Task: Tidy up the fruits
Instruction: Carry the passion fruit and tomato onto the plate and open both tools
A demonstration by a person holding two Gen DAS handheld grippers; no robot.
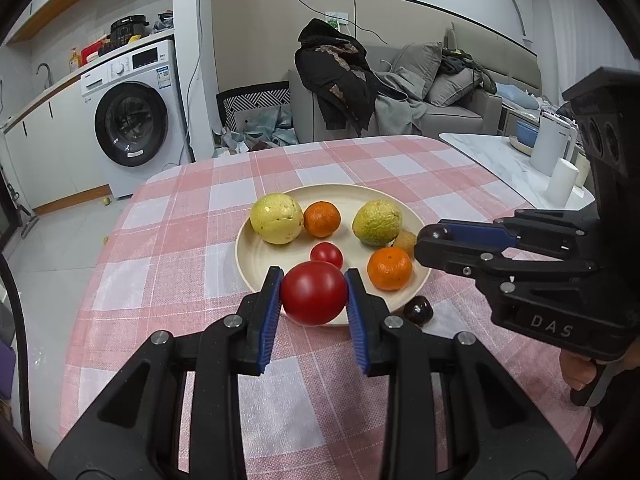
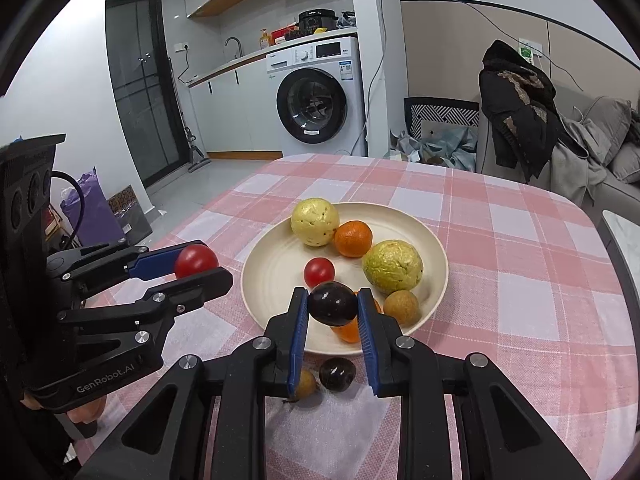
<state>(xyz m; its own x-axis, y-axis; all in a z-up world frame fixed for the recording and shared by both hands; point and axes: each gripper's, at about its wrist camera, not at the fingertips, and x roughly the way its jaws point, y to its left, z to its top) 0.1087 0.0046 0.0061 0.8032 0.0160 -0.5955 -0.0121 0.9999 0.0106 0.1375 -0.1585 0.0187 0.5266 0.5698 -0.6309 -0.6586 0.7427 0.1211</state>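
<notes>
A cream plate [image 1: 256, 256] [image 2: 272, 280] on the pink checked tablecloth holds two yellow-green guavas [image 1: 276, 218] [image 1: 377, 222], two oranges [image 1: 322, 219] [image 1: 389, 269], a small tomato [image 1: 327, 255] and a small brown fruit [image 1: 405, 241]. My left gripper [image 1: 314, 293] is shut on a large red tomato [image 1: 314, 298] [image 2: 196, 261] just above the plate's near rim. My right gripper [image 2: 333, 305] is shut on a dark plum [image 2: 333, 304] above the plate's near edge; in the left wrist view it [image 1: 434, 236] comes in from the right.
A second dark plum [image 2: 337, 374] [image 1: 416, 309] and a small brown fruit [image 2: 306, 384] lie on the cloth just before the plate. A washing machine [image 1: 128, 120], a sofa with clothes [image 1: 360, 80] and a white side table [image 1: 500, 160] stand beyond the table.
</notes>
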